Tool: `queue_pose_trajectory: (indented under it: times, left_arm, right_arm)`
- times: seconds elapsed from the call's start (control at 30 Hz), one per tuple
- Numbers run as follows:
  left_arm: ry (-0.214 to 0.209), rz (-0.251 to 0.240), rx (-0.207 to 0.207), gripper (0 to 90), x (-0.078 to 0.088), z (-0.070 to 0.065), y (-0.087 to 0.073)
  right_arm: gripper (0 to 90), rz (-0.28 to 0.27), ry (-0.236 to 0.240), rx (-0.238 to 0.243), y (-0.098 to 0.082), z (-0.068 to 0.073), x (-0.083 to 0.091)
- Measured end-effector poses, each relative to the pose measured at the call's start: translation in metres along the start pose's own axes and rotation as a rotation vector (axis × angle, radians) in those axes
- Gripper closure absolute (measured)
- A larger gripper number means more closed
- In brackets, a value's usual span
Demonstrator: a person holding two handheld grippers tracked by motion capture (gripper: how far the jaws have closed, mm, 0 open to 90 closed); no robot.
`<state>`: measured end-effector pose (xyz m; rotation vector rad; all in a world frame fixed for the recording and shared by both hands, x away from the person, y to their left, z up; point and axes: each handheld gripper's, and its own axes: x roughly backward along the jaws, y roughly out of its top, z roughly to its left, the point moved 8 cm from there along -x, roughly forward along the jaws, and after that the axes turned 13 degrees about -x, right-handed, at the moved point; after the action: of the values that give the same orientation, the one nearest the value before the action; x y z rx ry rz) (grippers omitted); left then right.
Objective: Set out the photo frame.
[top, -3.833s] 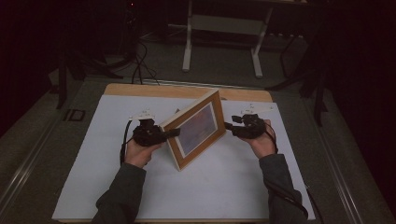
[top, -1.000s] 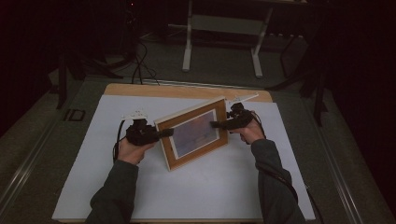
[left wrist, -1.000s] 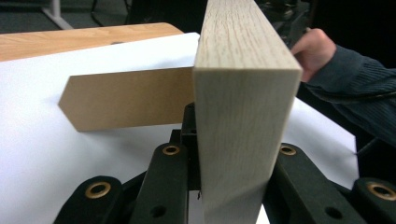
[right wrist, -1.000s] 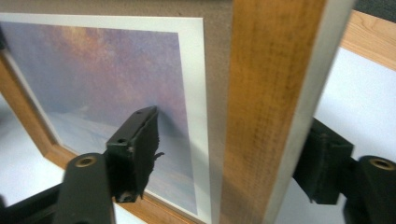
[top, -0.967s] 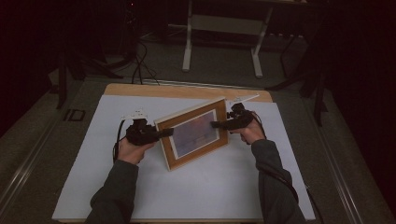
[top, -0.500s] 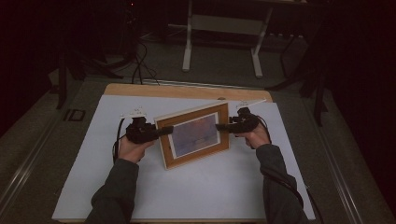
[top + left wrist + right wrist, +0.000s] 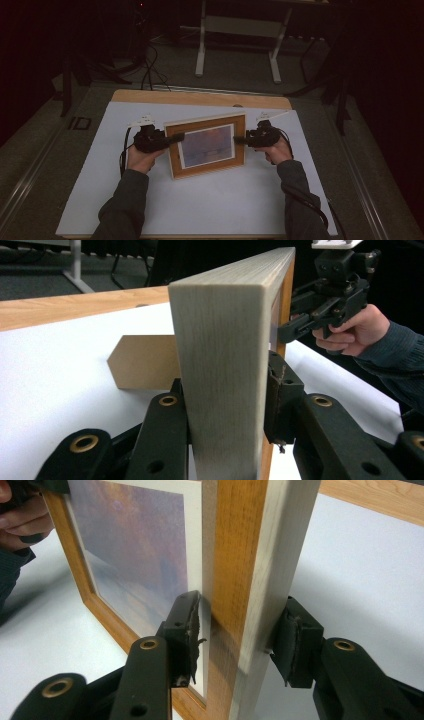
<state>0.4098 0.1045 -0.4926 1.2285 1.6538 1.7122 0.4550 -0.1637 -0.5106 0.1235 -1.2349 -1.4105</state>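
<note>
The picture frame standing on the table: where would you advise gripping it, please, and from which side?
Grip the frame by its upright side rails, coming in level from either end. It stands on edge, propped by a rear stand, and each rail is a thin flat slab that the gripper can straddle front to back.

Table (image 7: 200, 97): wooden top, light brown, its bare far edge showing as a strip along the back. White sheet (image 7: 210, 210): covers nearly all of the top, from just short of the far edge to the near edge, flat and plain. Picture frame (image 7: 207, 145): wooden, stands upright on the white sheet near the middle, slightly tilted back, lower edge resting on the sheet. Back stand (image 7: 142, 362): brown board behind the frame, foot on the sheet.
</note>
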Motion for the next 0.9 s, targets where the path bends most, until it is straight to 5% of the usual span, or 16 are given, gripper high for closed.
queue_pose_trajectory:
  times: [0.63, 0.9]
  left_arm:
    - [0.100, 0.005, -0.030, 57.3, -0.004, 0.001, 0.004]
    - [0.126, -0.016, 0.001, 55.2, 0.013, 0.008, 0.006]
  right_arm:
    - [63.5, -0.028, -0.062, -0.025, -0.015, 0.006, 0.012]
    - [63.6, -0.051, -0.077, -0.044, -0.020, 0.009, 0.014]
